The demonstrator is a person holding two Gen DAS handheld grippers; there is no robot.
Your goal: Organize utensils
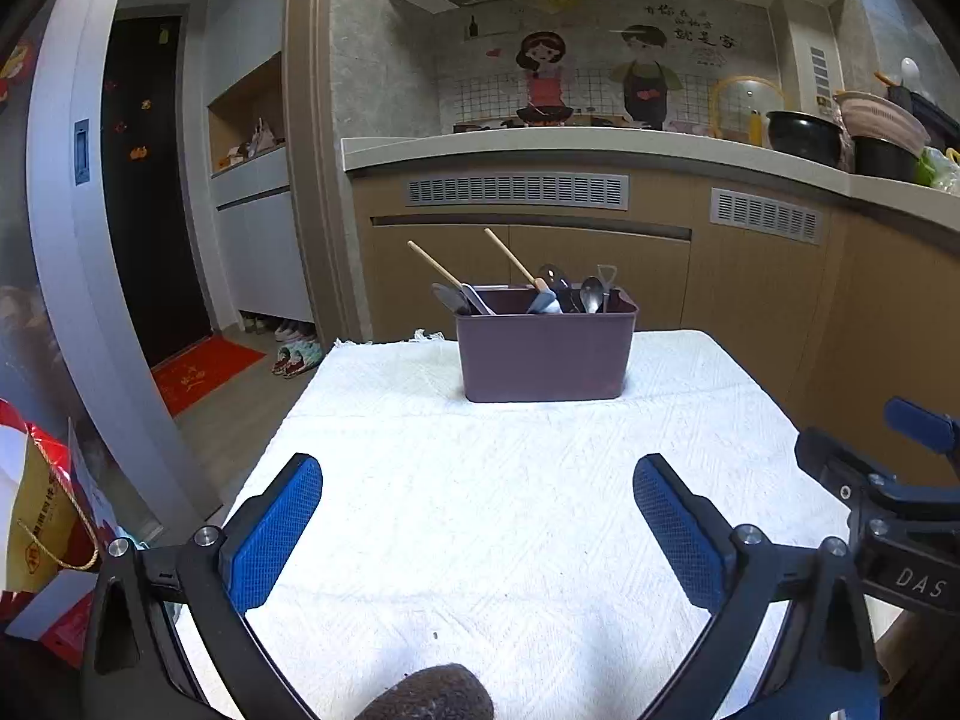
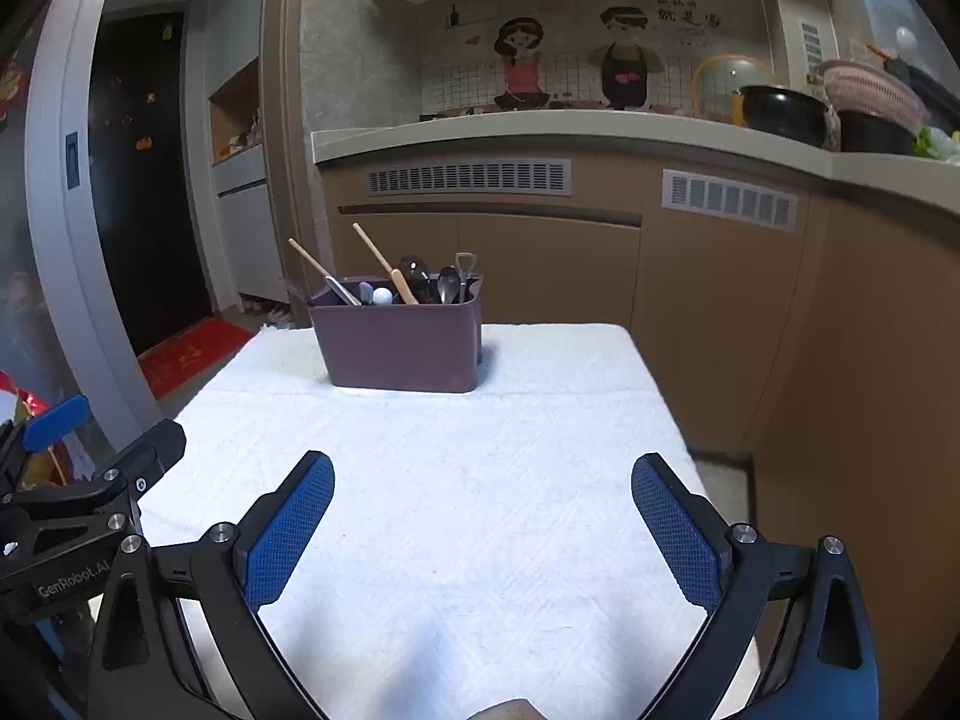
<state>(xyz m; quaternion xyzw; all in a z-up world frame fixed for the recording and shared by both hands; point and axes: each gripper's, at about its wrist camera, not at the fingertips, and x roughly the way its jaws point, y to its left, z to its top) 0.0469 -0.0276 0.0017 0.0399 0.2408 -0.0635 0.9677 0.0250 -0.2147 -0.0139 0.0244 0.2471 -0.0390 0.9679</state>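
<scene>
A purple utensil bin [image 1: 545,348] stands at the far end of the table on a white cloth [image 1: 510,480]. It holds several utensils: two wooden-handled ones [image 1: 447,272], metal spoons [image 1: 591,293] and dark tools. The bin [image 2: 399,339] and wooden handles [image 2: 384,264] also show in the right wrist view. My left gripper [image 1: 477,477] is open and empty, low over the near part of the cloth. My right gripper [image 2: 483,477] is open and empty beside it; its body shows at the right edge of the left wrist view [image 1: 888,498].
Brown kitchen cabinets [image 1: 750,300] with a countertop [image 1: 600,144] stand behind and right of the table. Pots and bowls [image 1: 804,135] sit on the counter. Left are a doorway, a red mat [image 1: 201,369], slippers [image 1: 297,357] and a red bag [image 1: 42,516]. A dark rounded object [image 1: 432,696] sits at the bottom edge.
</scene>
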